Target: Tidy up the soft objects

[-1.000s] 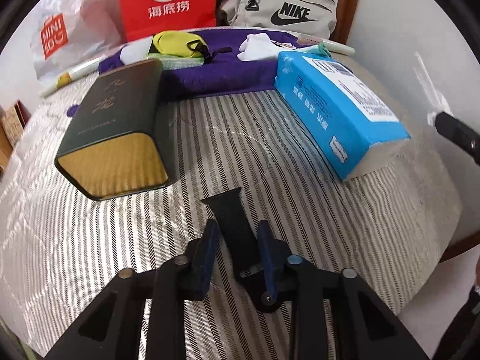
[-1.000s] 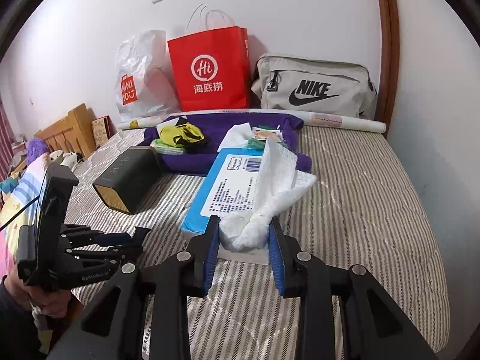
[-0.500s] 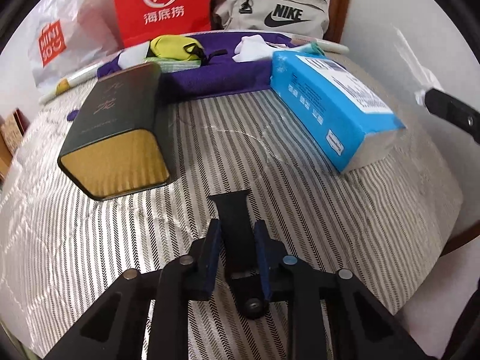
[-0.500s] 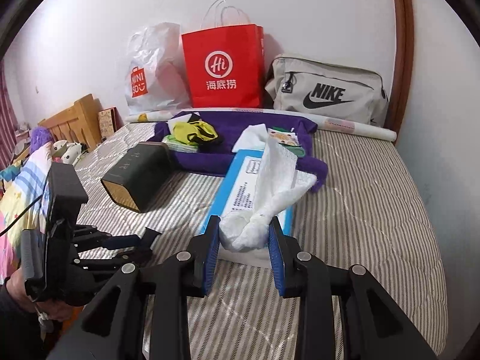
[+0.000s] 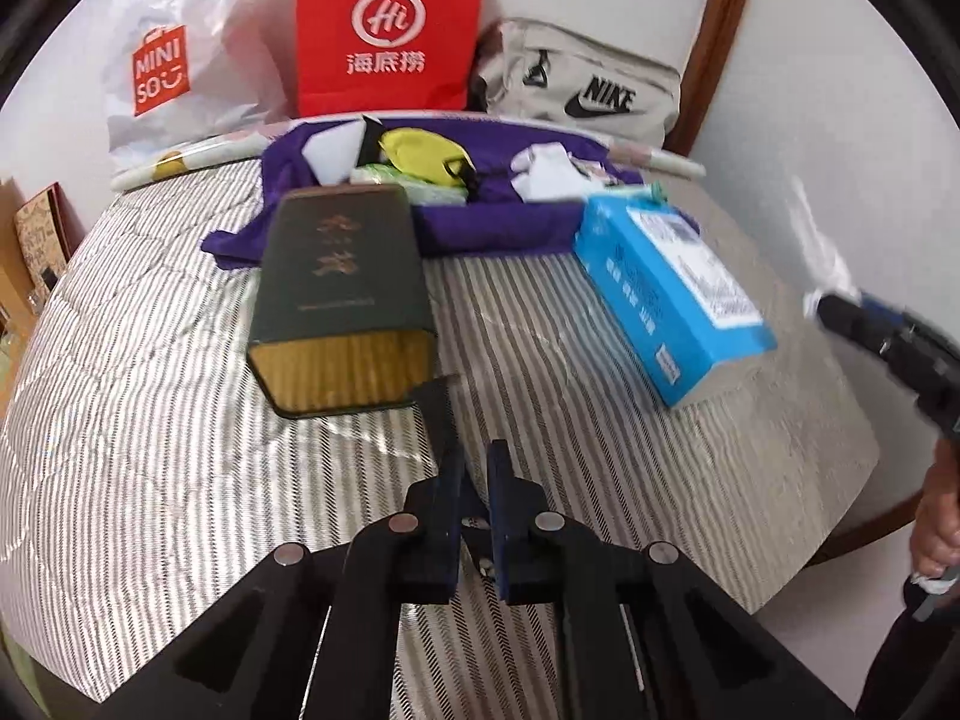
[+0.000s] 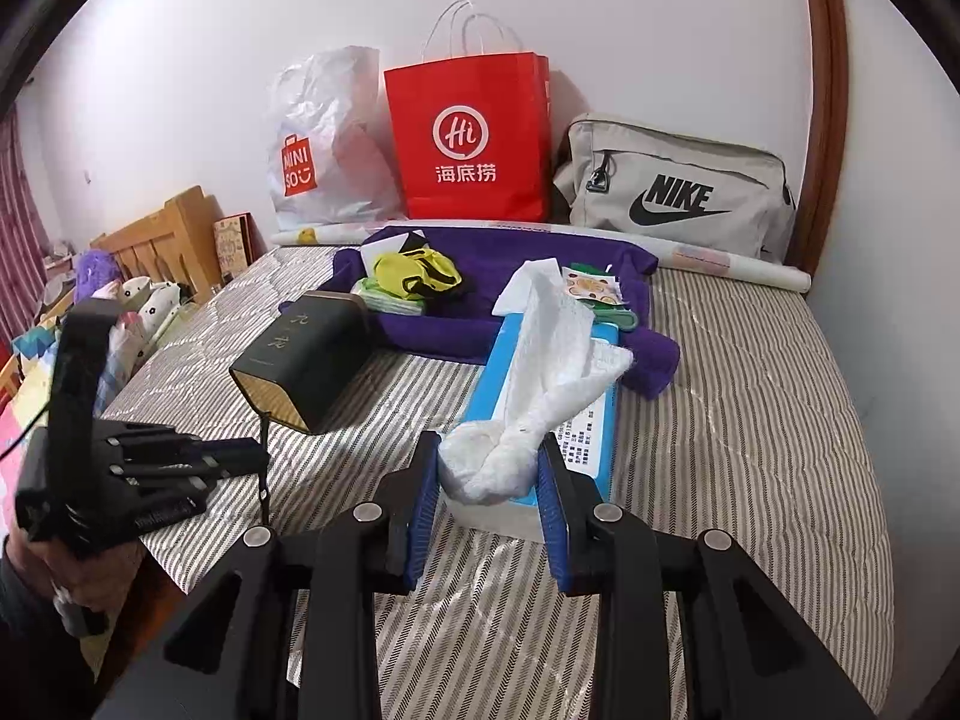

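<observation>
My left gripper [image 5: 474, 468] is shut on a thin black strap [image 5: 441, 414] and holds it above the striped bed. In the right wrist view the left gripper [image 6: 255, 459] shows at the left, the strap [image 6: 264, 462] hanging edge-on from it. My right gripper [image 6: 486, 462] is shut on a bunched white tissue [image 6: 540, 372] above the blue tissue box [image 6: 594, 420]. The blue box [image 5: 666, 294] also lies right of centre in the left wrist view. The right gripper [image 5: 840, 312] appears at the right edge there, with the tissue [image 5: 819, 240] blurred.
A dark green tin [image 5: 342, 288] lies on the bed [image 5: 180, 420]. Behind it a purple cloth [image 6: 540, 252] carries yellow fabric [image 6: 414, 270] and small white items. A red paper bag [image 6: 468, 138], a Miniso bag [image 6: 324, 138] and a Nike bag [image 6: 678, 192] line the wall.
My left gripper closed on the black strap and lifted it off the bed toward the green tin. My right gripper keeps the tissue and has drifted slightly.
</observation>
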Demonstrator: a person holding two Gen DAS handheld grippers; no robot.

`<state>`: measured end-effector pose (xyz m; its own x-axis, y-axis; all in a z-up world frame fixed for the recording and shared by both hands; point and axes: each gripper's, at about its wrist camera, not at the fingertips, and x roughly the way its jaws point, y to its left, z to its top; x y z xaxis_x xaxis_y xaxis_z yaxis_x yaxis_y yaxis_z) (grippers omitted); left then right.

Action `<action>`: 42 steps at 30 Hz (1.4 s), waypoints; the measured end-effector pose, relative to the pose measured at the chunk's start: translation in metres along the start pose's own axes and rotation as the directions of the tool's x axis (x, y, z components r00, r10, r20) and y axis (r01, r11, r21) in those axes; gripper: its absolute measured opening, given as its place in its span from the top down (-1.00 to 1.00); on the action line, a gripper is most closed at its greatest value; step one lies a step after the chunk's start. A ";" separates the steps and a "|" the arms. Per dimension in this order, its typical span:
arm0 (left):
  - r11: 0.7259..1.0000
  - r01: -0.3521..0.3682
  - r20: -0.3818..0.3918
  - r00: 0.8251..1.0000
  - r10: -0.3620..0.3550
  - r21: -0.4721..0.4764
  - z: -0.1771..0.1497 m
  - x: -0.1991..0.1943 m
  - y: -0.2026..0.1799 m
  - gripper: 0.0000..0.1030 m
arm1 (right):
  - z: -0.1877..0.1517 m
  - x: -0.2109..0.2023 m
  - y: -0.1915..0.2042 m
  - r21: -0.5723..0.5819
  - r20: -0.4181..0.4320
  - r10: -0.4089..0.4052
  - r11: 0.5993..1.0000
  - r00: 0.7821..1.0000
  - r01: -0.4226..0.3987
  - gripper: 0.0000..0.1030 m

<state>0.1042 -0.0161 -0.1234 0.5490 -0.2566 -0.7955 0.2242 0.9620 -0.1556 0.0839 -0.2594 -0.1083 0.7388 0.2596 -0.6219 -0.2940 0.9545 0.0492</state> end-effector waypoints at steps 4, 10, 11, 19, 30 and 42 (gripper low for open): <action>1.000 -0.015 0.021 1.000 0.014 0.019 0.005 -0.008 0.002 0.85 | 0.000 0.000 -0.002 0.005 -0.014 0.007 1.000 1.000 -0.007 0.40; 0.999 -0.017 -0.063 0.998 0.014 -0.035 0.000 0.010 0.014 0.84 | 0.000 0.002 -0.001 0.002 -0.020 0.007 1.000 1.000 -0.007 0.40; 0.999 -0.018 -0.085 0.996 0.014 -0.047 -0.003 0.017 0.015 0.81 | -0.001 0.003 0.000 0.001 -0.023 0.008 1.000 1.000 -0.008 0.39; 0.989 0.011 -0.105 0.994 -0.027 -0.150 -0.003 0.039 0.017 0.03 | -0.007 0.010 -0.002 0.005 -0.040 0.035 0.999 0.999 -0.035 0.39; 0.987 -0.162 -0.091 0.983 0.160 -0.014 0.001 0.063 -0.011 0.44 | -0.018 0.023 -0.014 0.042 -0.063 0.057 0.998 0.996 -0.055 0.40; 0.984 -0.162 -0.096 0.981 0.169 0.070 -0.015 0.054 -0.023 0.30 | -0.018 0.025 -0.014 0.042 -0.054 0.074 0.997 0.996 -0.071 0.39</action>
<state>0.1166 -0.0504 -0.1719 0.4991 -0.0806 -0.8628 0.1877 0.9821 0.0169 0.0960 -0.2688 -0.1385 0.6812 0.3210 -0.6580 -0.3205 0.9388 0.1261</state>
